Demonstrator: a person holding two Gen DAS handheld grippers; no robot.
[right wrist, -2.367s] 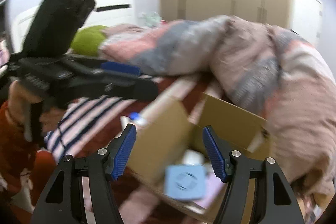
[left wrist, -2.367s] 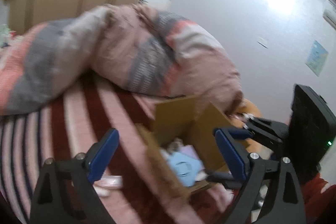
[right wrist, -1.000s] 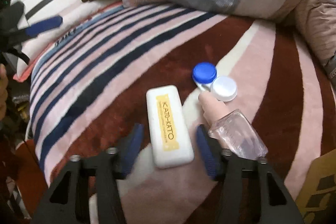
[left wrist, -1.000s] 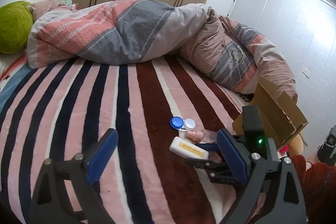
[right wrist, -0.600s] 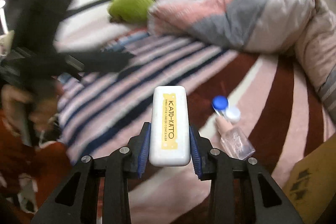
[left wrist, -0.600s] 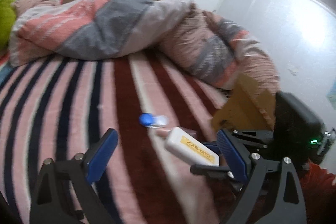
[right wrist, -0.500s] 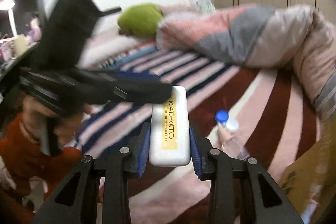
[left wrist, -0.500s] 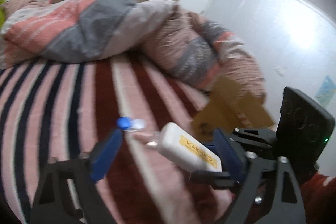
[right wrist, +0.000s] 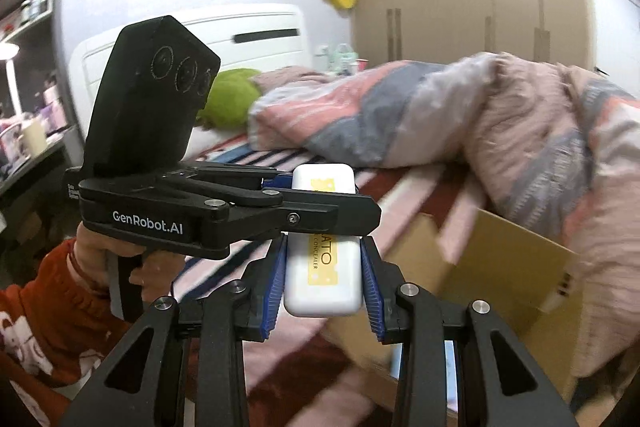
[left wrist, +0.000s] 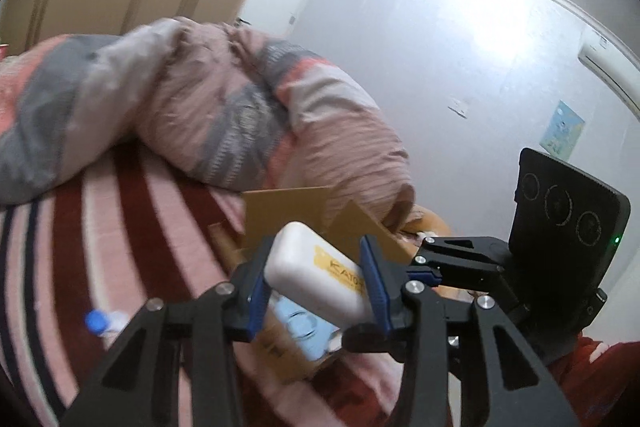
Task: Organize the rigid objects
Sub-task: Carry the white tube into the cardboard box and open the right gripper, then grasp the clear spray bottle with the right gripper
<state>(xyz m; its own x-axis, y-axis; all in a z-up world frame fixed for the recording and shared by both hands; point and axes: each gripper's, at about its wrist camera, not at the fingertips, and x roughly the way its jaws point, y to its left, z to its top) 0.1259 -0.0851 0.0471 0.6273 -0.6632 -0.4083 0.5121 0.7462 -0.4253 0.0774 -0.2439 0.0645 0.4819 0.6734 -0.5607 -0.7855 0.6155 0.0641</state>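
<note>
Two hand-held grippers meet over a bed: the right gripper (right wrist: 323,279) clamps a white case (right wrist: 322,285) by its long sides, while the left gripper (left wrist: 316,281) has its jaws closing around the case's far end. Just beyond, a cardboard box (right wrist: 504,267) near the bed's edge already holds a blue item (left wrist: 302,327). A blue-capped container (left wrist: 96,319) remains on the striped blanket (left wrist: 120,247), unsorted.

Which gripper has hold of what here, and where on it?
The white case is clamped at its near end by the right gripper; the left gripper is closing across its far end.
</note>
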